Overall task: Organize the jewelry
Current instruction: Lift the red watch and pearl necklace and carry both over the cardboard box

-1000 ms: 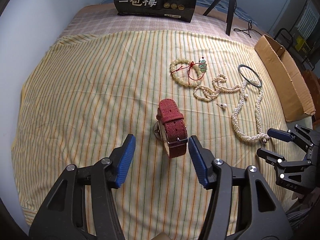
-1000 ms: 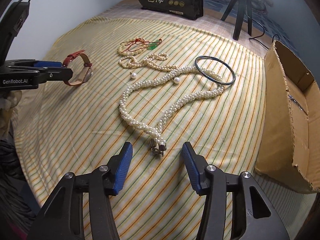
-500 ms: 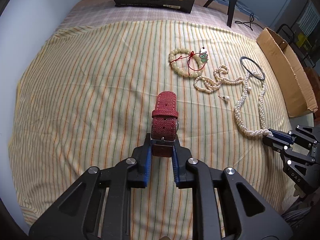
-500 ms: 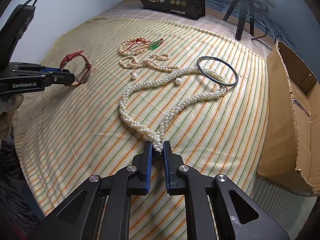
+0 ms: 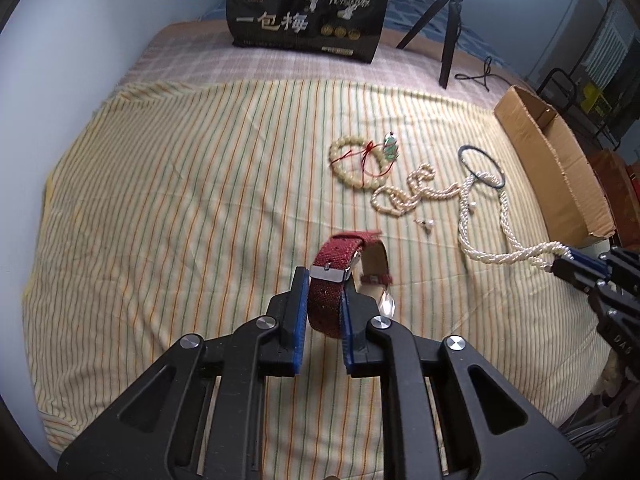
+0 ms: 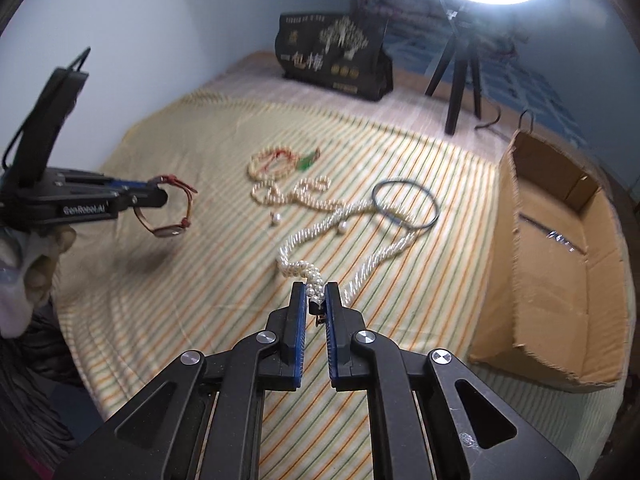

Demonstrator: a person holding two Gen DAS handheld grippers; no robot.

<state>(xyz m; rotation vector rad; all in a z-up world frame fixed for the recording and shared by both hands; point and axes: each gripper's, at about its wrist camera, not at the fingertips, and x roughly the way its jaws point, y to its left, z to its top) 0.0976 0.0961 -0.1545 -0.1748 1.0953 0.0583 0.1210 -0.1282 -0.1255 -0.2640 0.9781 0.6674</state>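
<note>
My left gripper (image 5: 323,280) is shut on the strap of a red watch (image 5: 340,268) and holds it lifted above the striped cloth (image 5: 180,200); the watch also shows in the right wrist view (image 6: 170,210). My right gripper (image 6: 316,294) is shut on the clasp end of a long pearl necklace (image 6: 320,232), raised, with the rest trailing on the cloth. In the left wrist view the necklace (image 5: 500,216) runs to the right gripper (image 5: 568,264). A bead bracelet with red cord (image 5: 360,160), a small pearl strand (image 5: 404,196), a dark bangle (image 5: 482,160) and loose pearl earrings (image 5: 426,223) lie on the cloth.
An open cardboard box (image 6: 560,264) stands at the cloth's right edge, also in the left wrist view (image 5: 552,160). A black printed bag (image 5: 308,16) and a tripod (image 5: 448,36) with a ring light stand at the back. A wall runs along the left.
Both grippers, open a second ago, closed on the watch and the necklace end. Both have since lifted; the watch hangs off the cloth and the necklace end is pulled up and stretched.
</note>
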